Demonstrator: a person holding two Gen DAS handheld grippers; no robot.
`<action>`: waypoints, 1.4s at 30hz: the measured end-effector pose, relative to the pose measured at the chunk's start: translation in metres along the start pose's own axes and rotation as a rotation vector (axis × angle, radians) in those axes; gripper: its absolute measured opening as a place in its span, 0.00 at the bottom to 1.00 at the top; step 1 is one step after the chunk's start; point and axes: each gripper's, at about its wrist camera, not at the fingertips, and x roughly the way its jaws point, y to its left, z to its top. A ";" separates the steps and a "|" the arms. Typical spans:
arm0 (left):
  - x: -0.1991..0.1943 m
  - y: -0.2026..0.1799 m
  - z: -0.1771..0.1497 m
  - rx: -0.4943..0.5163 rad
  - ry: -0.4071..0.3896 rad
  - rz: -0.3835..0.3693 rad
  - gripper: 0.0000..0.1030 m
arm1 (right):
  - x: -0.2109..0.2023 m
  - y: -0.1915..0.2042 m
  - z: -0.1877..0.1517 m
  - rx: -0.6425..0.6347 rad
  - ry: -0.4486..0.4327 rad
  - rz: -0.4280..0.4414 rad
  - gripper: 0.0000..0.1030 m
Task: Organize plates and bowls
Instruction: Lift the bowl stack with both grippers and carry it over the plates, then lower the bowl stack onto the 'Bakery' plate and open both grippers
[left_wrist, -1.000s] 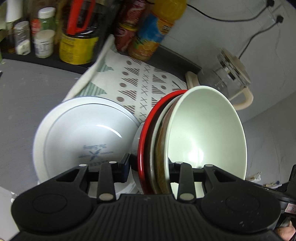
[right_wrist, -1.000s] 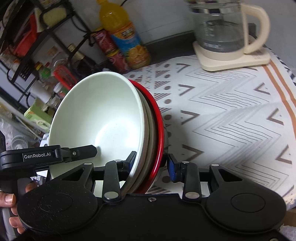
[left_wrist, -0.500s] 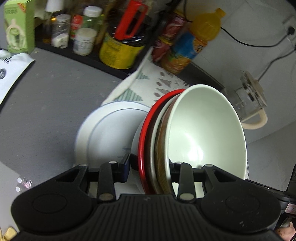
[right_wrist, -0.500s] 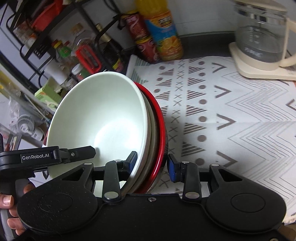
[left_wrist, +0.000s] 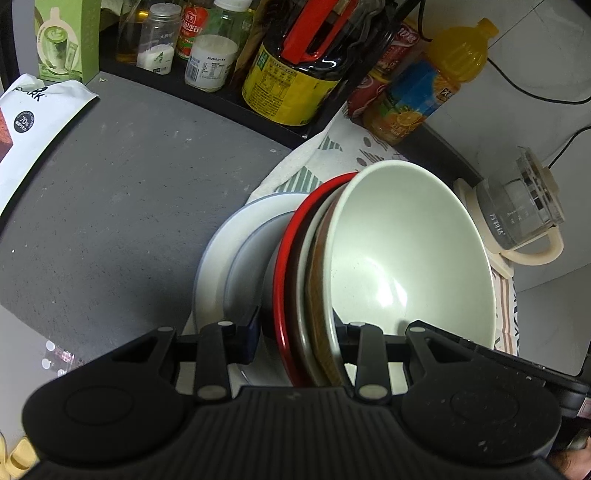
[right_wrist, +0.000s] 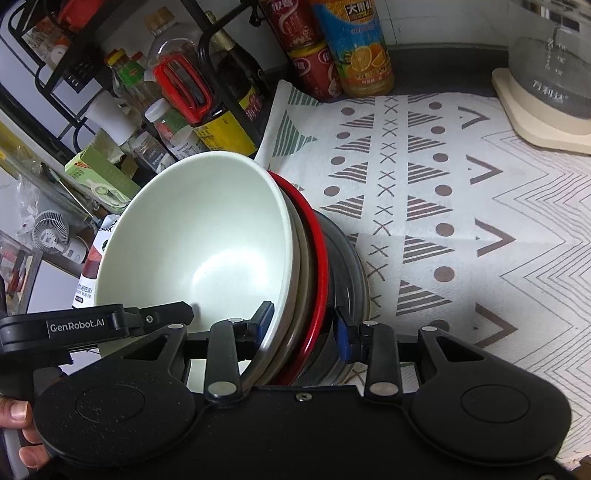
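Your left gripper (left_wrist: 299, 338) and right gripper (right_wrist: 303, 326) both pinch the bowl stack (left_wrist: 369, 277) at frame centre, fingers clamped on opposite rims so it won't tip.

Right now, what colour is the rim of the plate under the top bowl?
Red rim beneath the pale bowl; clearest in the right wrist view.

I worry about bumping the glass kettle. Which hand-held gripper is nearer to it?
Right. The right hand-held gripper clamps the bowl stack on the side facing the glass kettle, ahead to its right. The left hand-held gripper clamps the far side, stack between.
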 end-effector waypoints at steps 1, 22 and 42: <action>0.001 0.001 0.000 -0.001 0.004 0.001 0.32 | 0.001 0.001 0.000 0.001 0.002 -0.001 0.33; -0.006 0.009 0.008 0.073 -0.013 -0.012 0.37 | -0.002 0.002 -0.008 0.133 -0.106 -0.052 0.53; -0.053 -0.009 0.002 0.219 -0.119 -0.024 0.75 | -0.080 0.015 -0.049 0.197 -0.364 -0.172 0.92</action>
